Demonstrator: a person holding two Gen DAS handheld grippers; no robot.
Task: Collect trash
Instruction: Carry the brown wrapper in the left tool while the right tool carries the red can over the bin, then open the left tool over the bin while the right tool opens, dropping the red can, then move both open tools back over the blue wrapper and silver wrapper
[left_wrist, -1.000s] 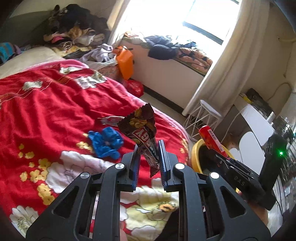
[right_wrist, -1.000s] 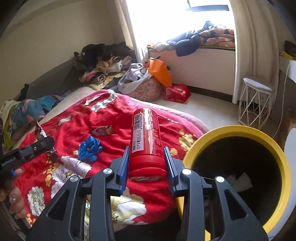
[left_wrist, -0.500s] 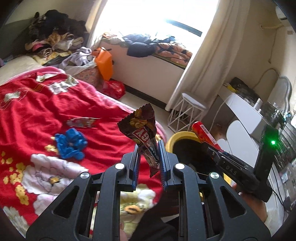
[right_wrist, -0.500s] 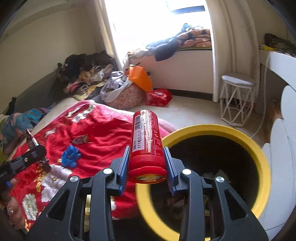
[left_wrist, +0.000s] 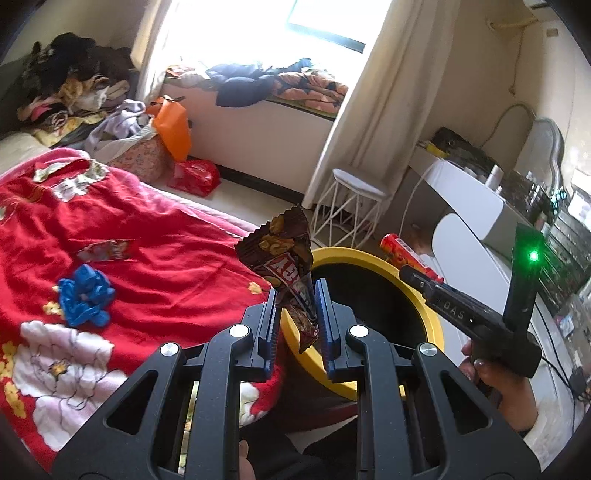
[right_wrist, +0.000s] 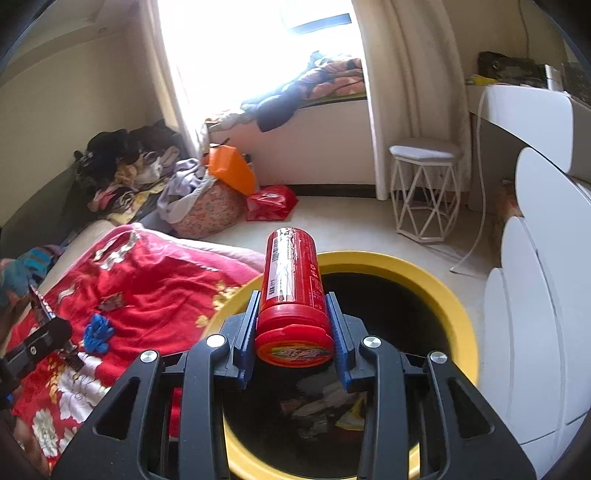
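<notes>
My left gripper (left_wrist: 297, 312) is shut on a brown snack wrapper (left_wrist: 286, 258), held upright at the near left rim of the yellow trash bin (left_wrist: 430, 306). My right gripper (right_wrist: 293, 325) is shut on a red cylindrical canister (right_wrist: 291, 280), held over the bin (right_wrist: 461, 325), which has scraps inside. The canister (left_wrist: 400, 253) and right gripper also show in the left wrist view, over the bin's far right rim. A blue crumpled piece (left_wrist: 85, 297) and a flat wrapper (left_wrist: 105, 250) lie on the red bedspread (left_wrist: 166, 258).
A white wire stool (right_wrist: 424, 192) stands by the curtain. A white scalloped cabinet (right_wrist: 539, 332) is right of the bin. An orange bag (right_wrist: 231, 171), a red bag (right_wrist: 271, 201) and piles of clothes (right_wrist: 129, 166) sit past the bed.
Both grippers have swung right, off the bed toward the bin. The right gripper with the canister is now over the bin's opening; the left gripper with the wrapper has reached its rim.
</notes>
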